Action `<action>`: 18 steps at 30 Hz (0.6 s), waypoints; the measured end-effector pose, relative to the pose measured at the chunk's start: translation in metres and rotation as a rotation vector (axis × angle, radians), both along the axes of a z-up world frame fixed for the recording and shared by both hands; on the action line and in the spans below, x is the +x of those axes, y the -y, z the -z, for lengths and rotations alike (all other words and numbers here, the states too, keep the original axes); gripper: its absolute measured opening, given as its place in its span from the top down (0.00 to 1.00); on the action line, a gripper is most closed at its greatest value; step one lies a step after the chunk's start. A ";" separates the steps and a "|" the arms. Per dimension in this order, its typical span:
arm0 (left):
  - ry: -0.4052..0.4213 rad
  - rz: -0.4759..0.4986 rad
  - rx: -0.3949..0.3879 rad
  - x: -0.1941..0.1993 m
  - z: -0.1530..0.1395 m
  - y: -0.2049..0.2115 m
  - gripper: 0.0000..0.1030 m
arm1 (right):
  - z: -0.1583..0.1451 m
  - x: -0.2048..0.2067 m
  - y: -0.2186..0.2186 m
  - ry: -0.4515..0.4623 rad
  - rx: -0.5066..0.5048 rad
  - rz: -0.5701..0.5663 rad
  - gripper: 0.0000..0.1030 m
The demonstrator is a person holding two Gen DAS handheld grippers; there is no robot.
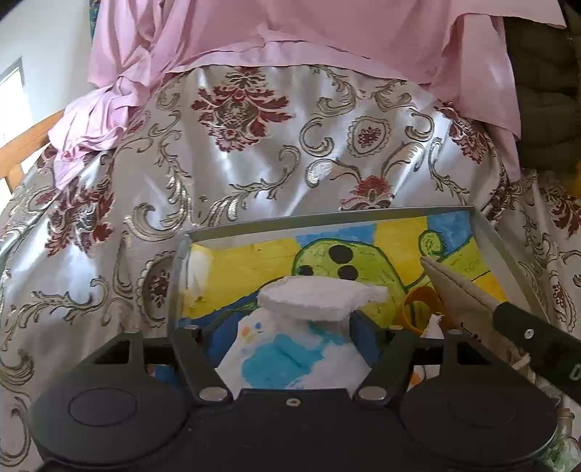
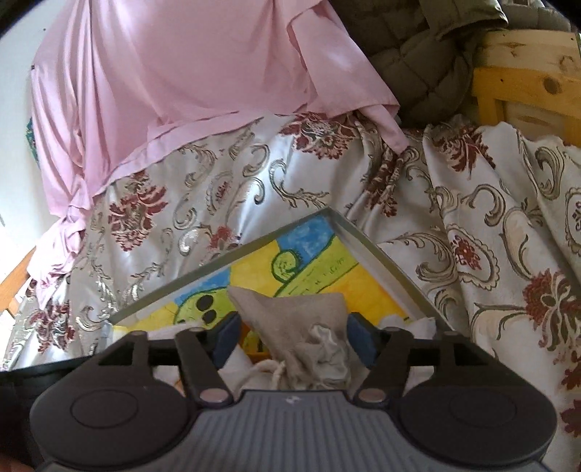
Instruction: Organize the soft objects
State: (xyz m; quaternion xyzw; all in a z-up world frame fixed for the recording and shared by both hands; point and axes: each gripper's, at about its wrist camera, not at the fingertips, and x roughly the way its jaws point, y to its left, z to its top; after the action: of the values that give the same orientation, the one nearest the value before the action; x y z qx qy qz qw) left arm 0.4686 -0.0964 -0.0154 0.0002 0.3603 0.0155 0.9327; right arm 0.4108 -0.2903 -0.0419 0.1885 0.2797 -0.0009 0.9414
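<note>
A shallow tray with a grey rim (image 1: 326, 218) lies on the bed, its floor a yellow, blue and green painting. My left gripper (image 1: 283, 334) stands open over its near end. A white soft lump with blue blotches (image 1: 287, 359), topped by a flat white slab, sits between the fingers. From the right, a finger (image 1: 537, 341) of the other gripper reaches in alongside a beige cloth pouch (image 1: 461, 287). In the right wrist view the right gripper (image 2: 294, 337) is open around that drawstring pouch (image 2: 301, 319), which rests inside the tray rim (image 2: 381, 261) with a small gap at the left pad.
An orange ring (image 1: 417, 301) and a white scrap (image 1: 198, 276) also lie in the tray. A silver bedspread with red flowers (image 1: 254, 163) surrounds it. A pink sheet (image 1: 254, 32) is heaped behind. An olive quilted garment (image 2: 417, 54) and a wooden bed frame (image 2: 526, 87) are at the back right.
</note>
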 end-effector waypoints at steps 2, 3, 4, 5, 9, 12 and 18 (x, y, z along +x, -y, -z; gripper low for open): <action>-0.001 -0.012 -0.003 -0.003 -0.003 -0.003 0.28 | -0.003 -0.003 0.001 0.005 -0.002 0.000 0.25; 0.000 -0.017 -0.006 -0.005 -0.006 -0.004 0.26 | -0.005 -0.005 0.001 0.006 0.001 -0.002 0.24; 0.004 -0.021 -0.007 -0.007 -0.008 -0.006 0.25 | -0.007 -0.006 0.002 0.007 0.004 -0.001 0.22; 0.009 -0.026 -0.005 -0.011 -0.011 -0.007 0.24 | -0.009 -0.008 0.003 0.009 0.008 0.000 0.22; 0.036 -0.041 -0.001 -0.025 -0.027 -0.014 0.20 | -0.022 -0.021 0.007 0.033 0.007 0.007 0.17; 0.068 -0.053 -0.007 -0.041 -0.042 -0.022 0.09 | -0.033 -0.033 0.010 0.056 0.013 0.011 0.12; 0.128 -0.070 -0.020 -0.077 -0.073 -0.037 0.06 | -0.059 -0.065 0.009 0.095 -0.003 0.007 0.07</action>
State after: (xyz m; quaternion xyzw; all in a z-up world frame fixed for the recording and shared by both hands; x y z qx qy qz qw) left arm 0.3917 -0.0598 0.0573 -0.0227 0.3000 0.0442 0.9526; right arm 0.3456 -0.2997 0.0169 0.1878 0.2340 0.0043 0.9539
